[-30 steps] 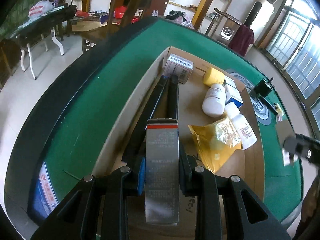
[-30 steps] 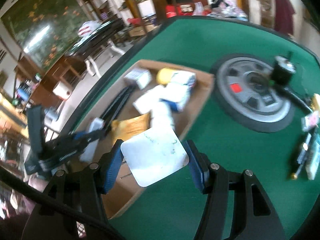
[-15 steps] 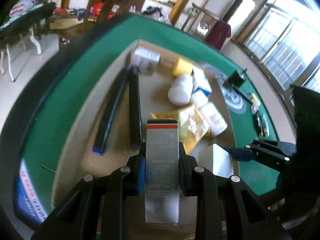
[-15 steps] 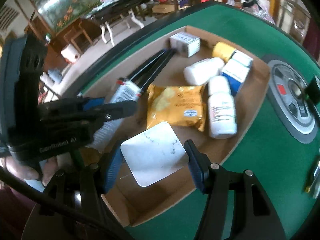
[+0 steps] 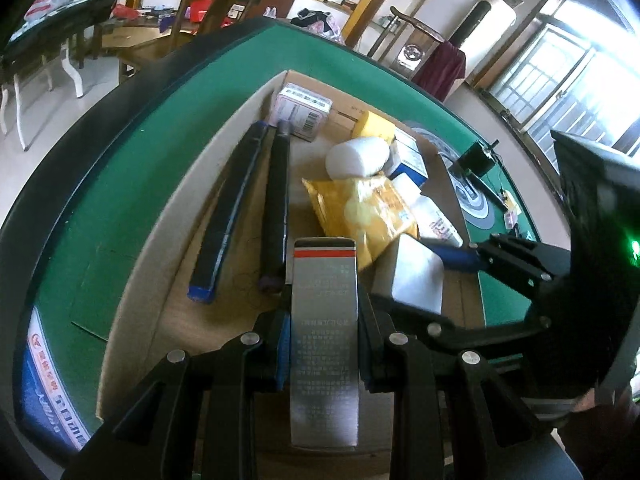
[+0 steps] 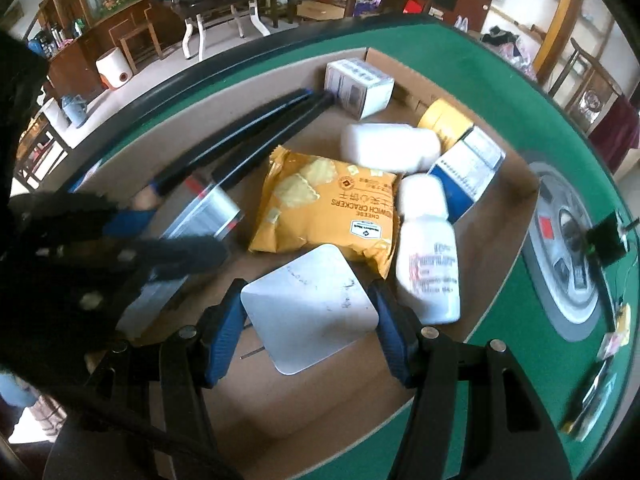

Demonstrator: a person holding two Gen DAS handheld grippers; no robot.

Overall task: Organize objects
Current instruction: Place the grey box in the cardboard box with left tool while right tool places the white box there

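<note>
My left gripper (image 5: pixel 324 312) is shut on a tall silver box with a red stripe (image 5: pixel 324 344), held over the near end of a shallow cardboard tray (image 5: pixel 132 320). My right gripper (image 6: pixel 310 316) is shut on a white square box (image 6: pixel 310 306), held over the tray's near part (image 6: pixel 312 412); it shows in the left wrist view (image 5: pixel 416 280) to the right of the silver box. In the tray lie two long dark sticks (image 5: pixel 276 200), a yellow cracker packet (image 6: pixel 324 208), white bottles (image 6: pixel 430 256), a blue-and-white box (image 6: pixel 466 172) and a small white carton (image 6: pixel 356 86).
The tray lies on a green felt table (image 5: pixel 132 160) with a dark rim. A grey round disc with a small black device (image 6: pixel 572 256) lies right of the tray, with small items (image 6: pixel 608 344) beyond it. Chairs and tables stand on the floor behind.
Both grippers have moved in over the tray with their boxes. The right gripper came from above the green felt to just right of the left one. Both stay shut.
</note>
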